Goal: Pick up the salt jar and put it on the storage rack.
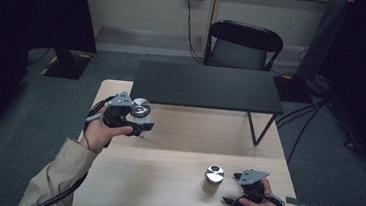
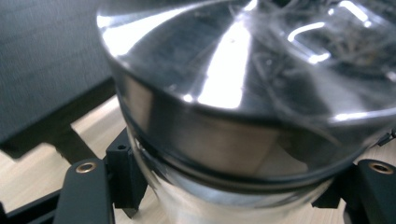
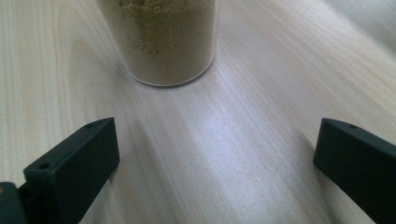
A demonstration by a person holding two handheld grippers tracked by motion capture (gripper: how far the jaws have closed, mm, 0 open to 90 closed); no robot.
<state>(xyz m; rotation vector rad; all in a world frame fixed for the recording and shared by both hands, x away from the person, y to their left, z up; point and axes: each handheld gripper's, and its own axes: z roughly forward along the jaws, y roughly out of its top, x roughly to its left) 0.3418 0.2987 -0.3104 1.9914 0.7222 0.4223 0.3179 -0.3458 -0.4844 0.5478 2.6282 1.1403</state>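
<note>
Left tongs [image 1: 141, 122] are clenching a steel-lidded jar [image 1: 140, 110], holding it above the desk [image 1: 177, 147]; keep it upright and the squeeze steady while carrying. Right tongs [image 1: 231, 187] are resting released, a second jar [image 1: 213, 178] of powder just ahead of them.

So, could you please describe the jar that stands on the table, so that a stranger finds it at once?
Start at the light wooden table and look toward its near right part, beside the open right gripper. There a small clear jar with a shiny metal lid stands upright, holding tan powder. The other jar like it is off the table, gripped in the left gripper.
</note>
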